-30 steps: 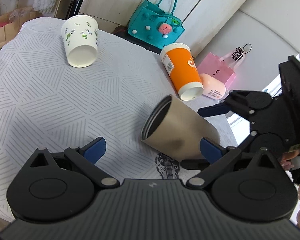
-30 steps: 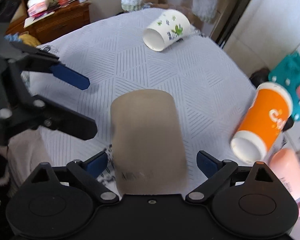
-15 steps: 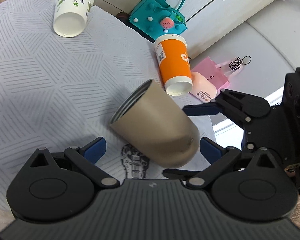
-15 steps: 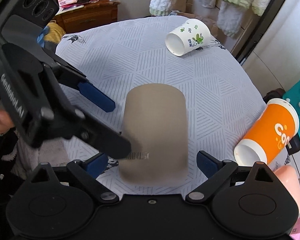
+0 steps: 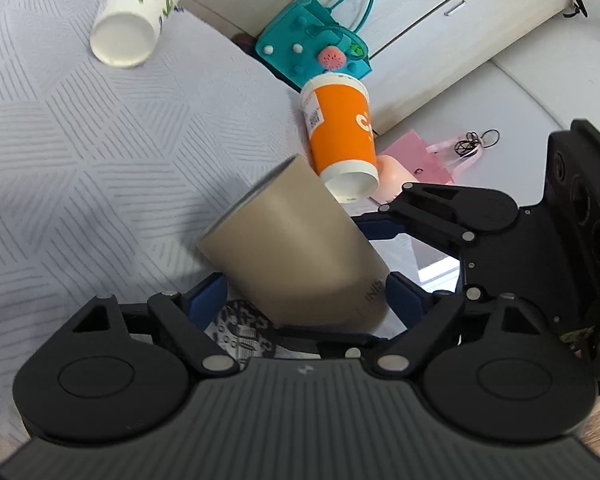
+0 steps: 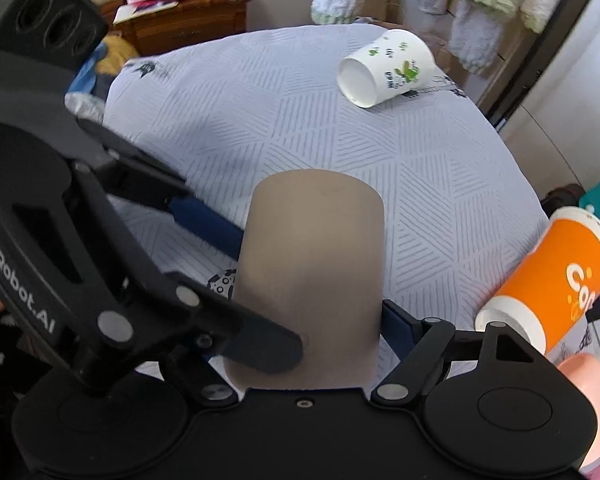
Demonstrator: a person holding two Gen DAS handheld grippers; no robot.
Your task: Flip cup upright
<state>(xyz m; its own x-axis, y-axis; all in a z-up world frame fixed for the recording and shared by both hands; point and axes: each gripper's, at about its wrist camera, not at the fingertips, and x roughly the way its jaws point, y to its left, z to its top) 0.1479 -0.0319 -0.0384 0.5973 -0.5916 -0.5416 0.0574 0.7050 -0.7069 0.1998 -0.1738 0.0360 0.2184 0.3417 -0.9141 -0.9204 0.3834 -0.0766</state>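
— Tan metal, that cup [image 5: 296,248]? Where is it?
— Yes. It sits tilted between both sets of tongs, rim pointing away toward the patterned cloth on the worktop [image 5: 80,152], base nearest the cameras.
— Are the left tongs [image 5: 306,296] clenched on it?
— Their blue pads [image 5: 206,298] press its lower wall on either side, so they grasp it.
— And the right tongs [image 6: 308,320]?
— In the right wrist view their pads flank the cup's base, apparently gripping too; the left tongs cross in front.
— Anything else?
— An orange paper cup [image 5: 342,136] and a white printed cup [image 5: 130,20] lie on their sides.
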